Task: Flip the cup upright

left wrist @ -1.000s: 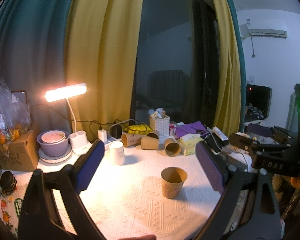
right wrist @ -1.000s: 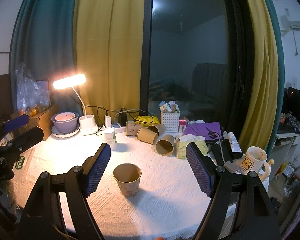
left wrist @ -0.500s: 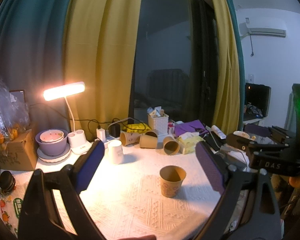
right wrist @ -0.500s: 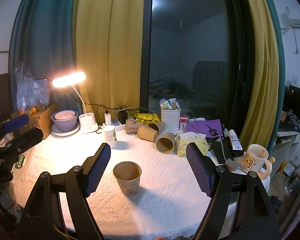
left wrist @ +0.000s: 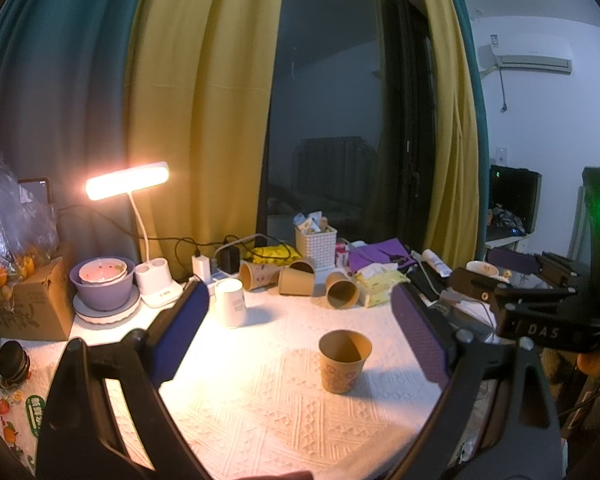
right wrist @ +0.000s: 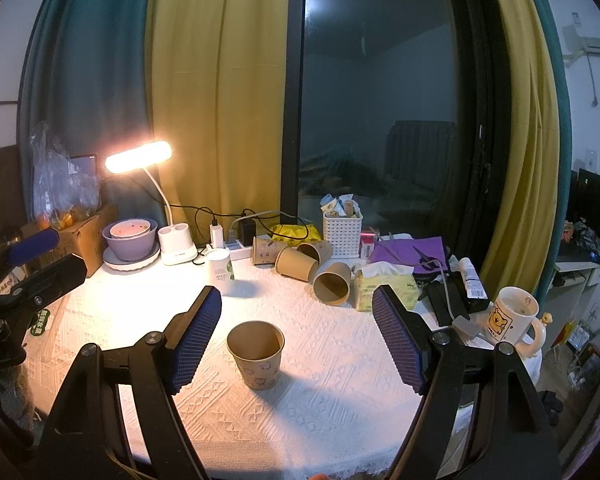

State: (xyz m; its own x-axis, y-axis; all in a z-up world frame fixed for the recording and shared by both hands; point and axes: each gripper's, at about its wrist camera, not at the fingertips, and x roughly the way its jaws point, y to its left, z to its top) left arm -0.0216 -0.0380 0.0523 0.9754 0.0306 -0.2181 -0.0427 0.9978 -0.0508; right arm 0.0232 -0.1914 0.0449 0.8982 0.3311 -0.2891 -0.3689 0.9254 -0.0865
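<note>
A brown paper cup [left wrist: 344, 361] stands upright, mouth up, on the white cloth; in the right wrist view the same cup [right wrist: 255, 354] stands just ahead of the fingers. My left gripper [left wrist: 300, 336] is open and empty, held back from the cup. My right gripper [right wrist: 298, 336] is open and empty, with the cup between and slightly beyond its fingers, nearer the left one. Neither gripper touches the cup. Three more brown cups [right wrist: 332, 288] lie on their sides at the back.
A lit desk lamp [right wrist: 138, 157], a purple bowl on a plate [right wrist: 130, 240], a white cup [right wrist: 219, 270], a white basket [right wrist: 342, 232], a tissue pack [right wrist: 384, 284] and a bear mug [right wrist: 510, 318] ring the table. A cardboard box [left wrist: 20, 300] stands at the left.
Both grippers have drifted slightly back and up from the table; the upright cup has not moved. Both grippers stay open.
</note>
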